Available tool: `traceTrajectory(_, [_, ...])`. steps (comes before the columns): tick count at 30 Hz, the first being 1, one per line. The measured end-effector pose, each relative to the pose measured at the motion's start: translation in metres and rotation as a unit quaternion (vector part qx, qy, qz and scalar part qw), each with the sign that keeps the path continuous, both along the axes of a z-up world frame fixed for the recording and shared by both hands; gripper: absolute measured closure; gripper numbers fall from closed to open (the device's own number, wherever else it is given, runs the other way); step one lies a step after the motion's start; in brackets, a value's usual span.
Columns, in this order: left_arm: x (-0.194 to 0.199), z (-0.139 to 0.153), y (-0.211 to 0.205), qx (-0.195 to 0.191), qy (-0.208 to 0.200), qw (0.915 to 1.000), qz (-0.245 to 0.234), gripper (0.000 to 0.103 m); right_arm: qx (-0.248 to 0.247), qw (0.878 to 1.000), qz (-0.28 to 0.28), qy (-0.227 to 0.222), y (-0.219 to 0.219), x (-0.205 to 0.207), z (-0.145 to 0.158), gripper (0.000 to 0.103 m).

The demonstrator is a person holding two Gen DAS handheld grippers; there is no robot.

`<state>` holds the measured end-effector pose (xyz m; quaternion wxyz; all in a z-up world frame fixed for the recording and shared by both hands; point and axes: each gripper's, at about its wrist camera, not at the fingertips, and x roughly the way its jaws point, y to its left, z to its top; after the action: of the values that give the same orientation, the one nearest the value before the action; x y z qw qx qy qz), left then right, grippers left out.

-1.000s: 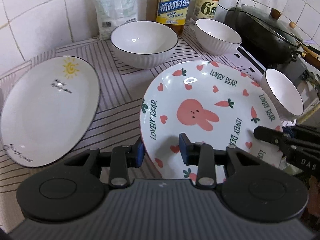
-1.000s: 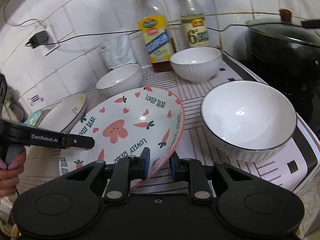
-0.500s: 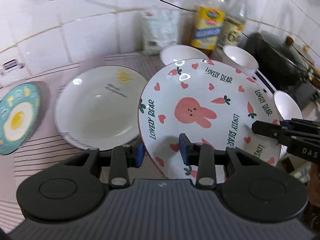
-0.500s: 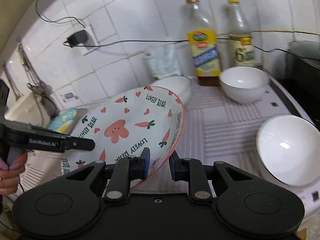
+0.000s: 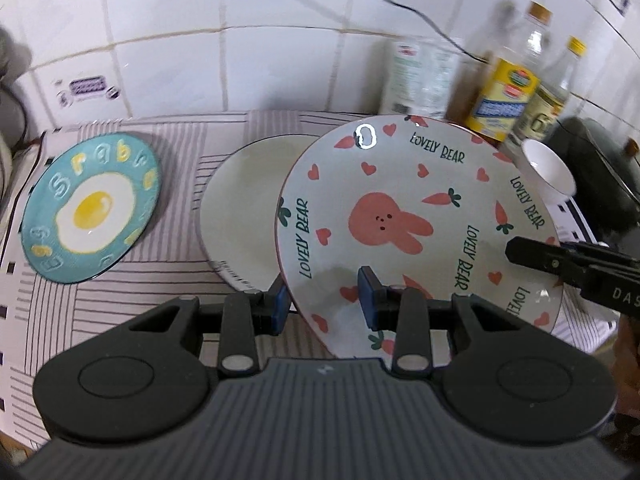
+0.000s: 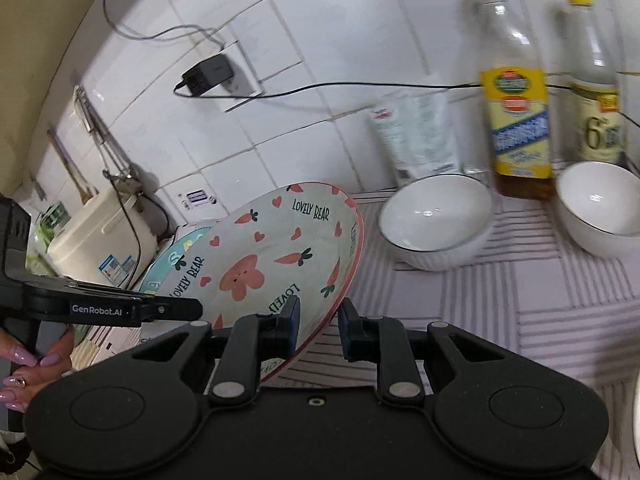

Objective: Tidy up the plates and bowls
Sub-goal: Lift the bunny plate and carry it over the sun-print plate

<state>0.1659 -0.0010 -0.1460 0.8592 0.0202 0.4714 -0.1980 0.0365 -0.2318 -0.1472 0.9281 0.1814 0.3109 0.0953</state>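
Both grippers hold the "Lovely Bear" rabbit plate [image 5: 400, 216] in the air, tilted. My left gripper [image 5: 323, 304] is shut on its near-left rim. My right gripper [image 6: 319, 330] is shut on its opposite rim, where the plate [image 6: 264, 260] shows too. The plate hangs over the right part of a plain white plate [image 5: 240, 208] on the striped counter. A teal fried-egg plate [image 5: 92, 216] lies further left. Two white bowls [image 6: 436, 220] [image 6: 600, 208] stand at the back by the bottles.
Two bottles [image 6: 516, 92] [image 6: 592, 80] and a white packet [image 6: 416, 136] stand against the tiled wall. A dark wok [image 5: 600, 176] sits at the right. A rice cooker [image 6: 100, 236] stands at the far left. A charger [image 6: 208, 76] and cable hang on the wall.
Both grippers have carried the rabbit plate leftwards along the counter, from near the bowls to over the white plate. The teal egg plate has come fully into view.
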Motion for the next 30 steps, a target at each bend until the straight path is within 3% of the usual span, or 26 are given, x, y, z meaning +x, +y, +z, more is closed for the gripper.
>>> traceTrajectory(13, [0.039, -0.037, 0.037, -0.004, 0.054, 0.9966, 0.062, 0.069, 0.010, 0.999, 0.040, 0.031, 0.027, 0.058, -0.026, 0.078])
traceTrajectory(17, [0.049, -0.047, 0.040, 0.004, 0.072, 0.9947, 0.073, 0.069, 0.041, 0.997, 0.040, 0.050, 0.027, 0.074, -0.037, 0.078])
traceTrajectory(30, [0.072, -0.059, 0.043, 0.030, 0.085, 0.9930, 0.076, 0.068, -0.024, 0.995, 0.051, 0.082, 0.051, 0.103, -0.049, 0.078])
